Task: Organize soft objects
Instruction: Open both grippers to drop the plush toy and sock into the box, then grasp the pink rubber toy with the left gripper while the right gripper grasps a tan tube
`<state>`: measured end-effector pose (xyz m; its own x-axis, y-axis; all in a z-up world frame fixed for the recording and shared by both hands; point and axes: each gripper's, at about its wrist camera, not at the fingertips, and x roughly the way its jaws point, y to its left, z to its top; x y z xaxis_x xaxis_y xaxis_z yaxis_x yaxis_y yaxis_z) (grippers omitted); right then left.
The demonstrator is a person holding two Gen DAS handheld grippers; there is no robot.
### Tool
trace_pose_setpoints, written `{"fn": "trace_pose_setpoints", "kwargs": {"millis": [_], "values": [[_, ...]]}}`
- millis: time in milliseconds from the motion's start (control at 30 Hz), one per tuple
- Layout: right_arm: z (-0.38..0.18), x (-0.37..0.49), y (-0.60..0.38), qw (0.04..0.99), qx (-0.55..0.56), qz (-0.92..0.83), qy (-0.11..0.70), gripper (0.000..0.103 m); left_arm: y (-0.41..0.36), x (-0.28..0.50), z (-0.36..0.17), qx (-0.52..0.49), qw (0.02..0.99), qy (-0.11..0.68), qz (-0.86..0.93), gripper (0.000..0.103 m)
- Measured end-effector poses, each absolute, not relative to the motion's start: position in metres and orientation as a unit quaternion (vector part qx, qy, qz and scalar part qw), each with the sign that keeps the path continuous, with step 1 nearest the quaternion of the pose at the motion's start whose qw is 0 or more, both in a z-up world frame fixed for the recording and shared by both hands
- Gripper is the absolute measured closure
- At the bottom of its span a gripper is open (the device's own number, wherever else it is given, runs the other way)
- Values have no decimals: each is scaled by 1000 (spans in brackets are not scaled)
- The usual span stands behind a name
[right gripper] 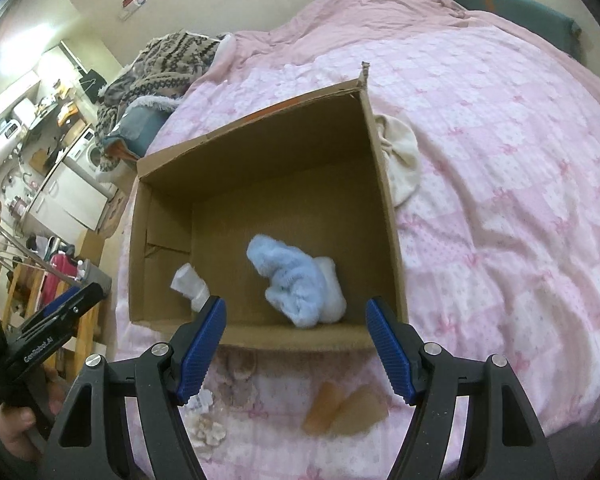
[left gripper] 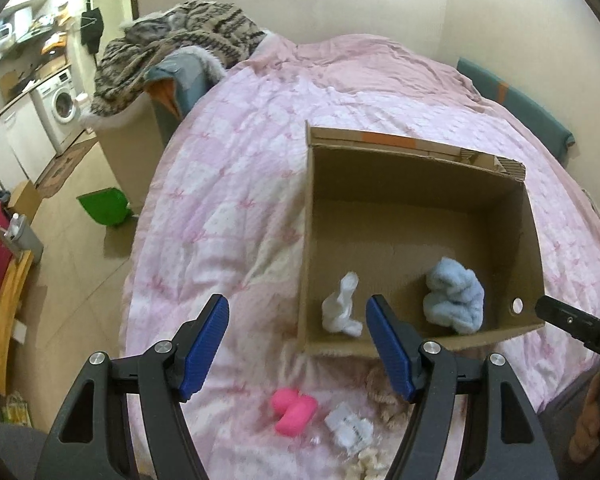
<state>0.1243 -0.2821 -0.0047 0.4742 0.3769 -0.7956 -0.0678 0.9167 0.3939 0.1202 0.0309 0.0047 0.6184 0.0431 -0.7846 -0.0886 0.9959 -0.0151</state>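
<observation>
Pink bedspread (left gripper: pixel 240 184); box (right gripper: pixel 384 184) w/ blue sock (right gripper: pixel 296 280) ahead of both tongs: left tongs (left gripper: pixel 296 344), right tongs (right gripper: pixel 296 344) wide open, empty.

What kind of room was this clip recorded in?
Most likely a small studio flat or bed-sitting room. A bed with a pink quilt fills most of the view and carries the cardboard box, while a washing machine and white kitchen-style cabinets stand along the far wall of the same space.
</observation>
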Motion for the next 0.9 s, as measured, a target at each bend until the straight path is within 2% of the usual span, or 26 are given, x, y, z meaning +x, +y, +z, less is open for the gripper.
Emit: {"fn": "trace_pose_setpoints", "kwargs": {"millis": [633, 900], "values": [[-11, 83, -278, 832, 145, 109, 525, 27, 39, 81, -17, -58, 868, 491, 44, 35], [-48, 98, -301, 776, 217, 79, 586, 27, 40, 82, -32, -64, 856, 509, 55, 35]]}}
